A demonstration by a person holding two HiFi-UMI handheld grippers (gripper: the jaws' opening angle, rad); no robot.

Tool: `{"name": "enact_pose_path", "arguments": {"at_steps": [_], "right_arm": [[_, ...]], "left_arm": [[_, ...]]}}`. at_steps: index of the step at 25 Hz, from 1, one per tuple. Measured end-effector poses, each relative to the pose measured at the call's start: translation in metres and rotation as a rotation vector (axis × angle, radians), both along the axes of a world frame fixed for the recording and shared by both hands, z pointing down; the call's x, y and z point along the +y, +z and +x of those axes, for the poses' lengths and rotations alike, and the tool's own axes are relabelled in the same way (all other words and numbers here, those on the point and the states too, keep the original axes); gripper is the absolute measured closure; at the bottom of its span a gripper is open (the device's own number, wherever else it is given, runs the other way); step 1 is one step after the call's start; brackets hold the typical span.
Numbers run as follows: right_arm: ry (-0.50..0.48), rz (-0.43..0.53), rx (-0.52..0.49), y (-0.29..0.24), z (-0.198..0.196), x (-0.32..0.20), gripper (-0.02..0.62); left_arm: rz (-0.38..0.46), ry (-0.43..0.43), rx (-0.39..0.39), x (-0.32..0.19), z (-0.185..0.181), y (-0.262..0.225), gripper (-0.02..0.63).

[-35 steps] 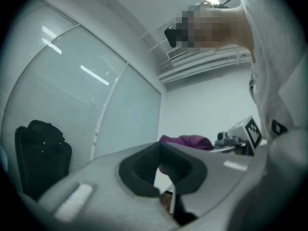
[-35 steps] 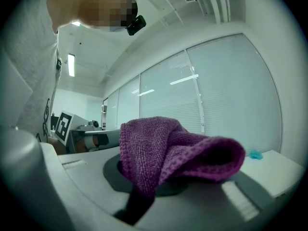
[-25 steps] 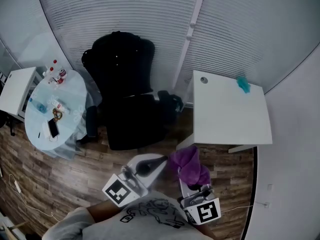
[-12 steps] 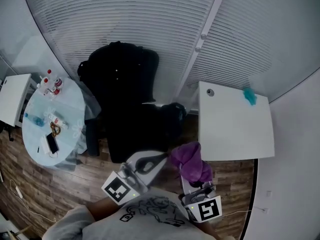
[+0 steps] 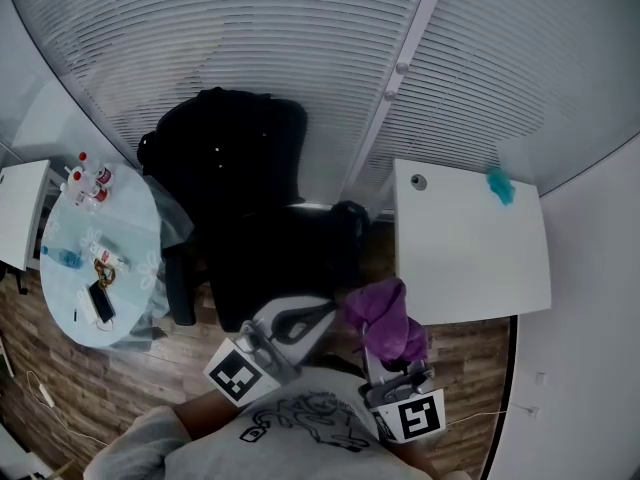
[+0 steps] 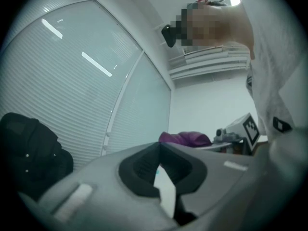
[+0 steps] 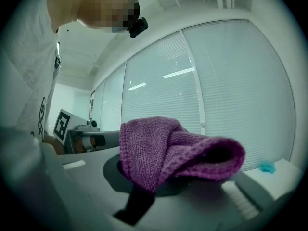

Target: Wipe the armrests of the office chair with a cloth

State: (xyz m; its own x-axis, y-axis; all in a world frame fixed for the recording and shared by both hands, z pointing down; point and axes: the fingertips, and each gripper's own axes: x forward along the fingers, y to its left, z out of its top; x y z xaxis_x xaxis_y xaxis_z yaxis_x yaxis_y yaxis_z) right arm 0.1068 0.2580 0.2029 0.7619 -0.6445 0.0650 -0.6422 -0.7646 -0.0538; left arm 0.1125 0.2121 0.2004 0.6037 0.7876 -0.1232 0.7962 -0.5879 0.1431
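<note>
Pinching a purple cloth (image 7: 168, 148), the right tongs (image 5: 385, 353) hang near the chair (image 5: 260, 218); left tongs (image 6: 160, 146) pressed together.

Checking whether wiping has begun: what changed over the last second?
Only the head view shifted: the office chair and round table sit a little further left in frame. Nothing was grasped or released. The right gripper stays shut on the purple cloth, the left gripper stays shut and empty, neither touching the chair.
</note>
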Motion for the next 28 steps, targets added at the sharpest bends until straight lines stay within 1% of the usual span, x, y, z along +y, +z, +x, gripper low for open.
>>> {"name": "enact_pose_path", "arguments": {"at_steps": [6, 13, 16, 21, 28], "right_arm": [[-0.01, -0.007, -0.011, 0.005, 0.015, 0.008, 0.56], [-0.046, -0.022, -0.024, 0.008, 0.03, 0.016, 0.56], [-0.059, -0.028, -0.041, 0.013, 0.036, 0.02, 0.56], [-0.071, -0.035, -0.083, 0.032, 0.044, 0.026, 0.56], [-0.087, -0.057, -0.157, 0.074, 0.05, 0.028, 0.56]], "left_arm": [[0.008, 0.002, -0.012, 0.009, 0.015, 0.002, 0.604], [0.013, -0.041, -0.033, 0.016, 0.032, 0.009, 0.604], [0.012, -0.046, -0.044, 0.021, 0.038, 0.013, 0.604], [0.035, -0.054, -0.082, 0.026, 0.046, 0.034, 0.604], [0.058, -0.073, -0.15, 0.025, 0.054, 0.075, 0.604]]}}
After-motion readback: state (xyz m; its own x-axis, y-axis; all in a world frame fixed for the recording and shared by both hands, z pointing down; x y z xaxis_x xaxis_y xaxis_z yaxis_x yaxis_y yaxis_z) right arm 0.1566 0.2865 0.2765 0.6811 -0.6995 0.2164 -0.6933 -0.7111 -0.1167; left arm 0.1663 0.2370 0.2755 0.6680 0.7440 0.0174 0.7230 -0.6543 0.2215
